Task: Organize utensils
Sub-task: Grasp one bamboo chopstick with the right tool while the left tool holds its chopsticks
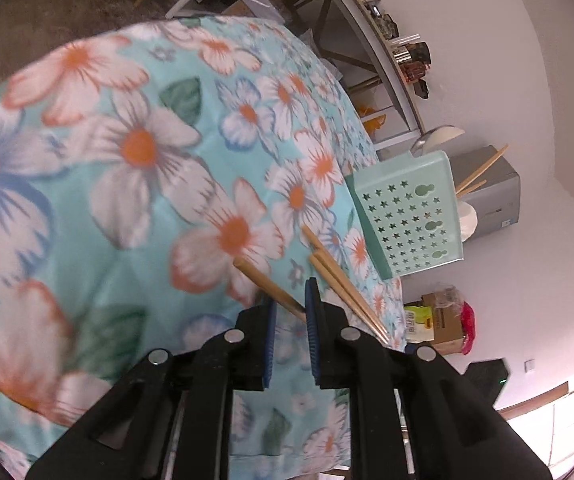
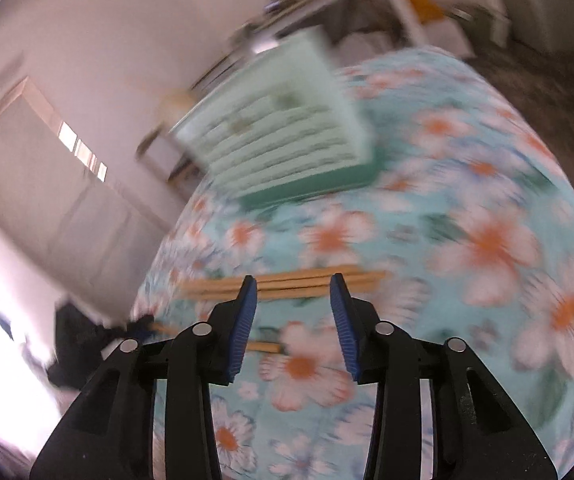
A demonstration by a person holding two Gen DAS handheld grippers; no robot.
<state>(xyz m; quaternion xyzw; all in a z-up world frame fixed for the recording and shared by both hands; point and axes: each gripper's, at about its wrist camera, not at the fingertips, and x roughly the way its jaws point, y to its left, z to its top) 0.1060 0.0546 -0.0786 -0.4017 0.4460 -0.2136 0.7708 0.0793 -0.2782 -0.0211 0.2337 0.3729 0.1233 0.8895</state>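
Between the blue pads of the left gripper (image 1: 291,304) a single wooden chopstick (image 1: 265,280) is pinched near one end, jaws almost closed, its free end slanting out over the cloth. To carry it well I would keep the pinch firm and tip the free end up toward the mint-green utensil holder (image 1: 407,212), where other chopsticks already stand behind the perforated front, entering from above so the stick slides in cleanly. The right gripper (image 2: 293,308) hangs part-open and empty over the loose chopsticks (image 2: 283,282) lying side by side. Everything rests on a floral tablecloth (image 1: 127,184) in turquoise with orange-centred blooms; beyond it are a shelving unit (image 1: 383,64), white walls and a cardboard box (image 1: 443,320).
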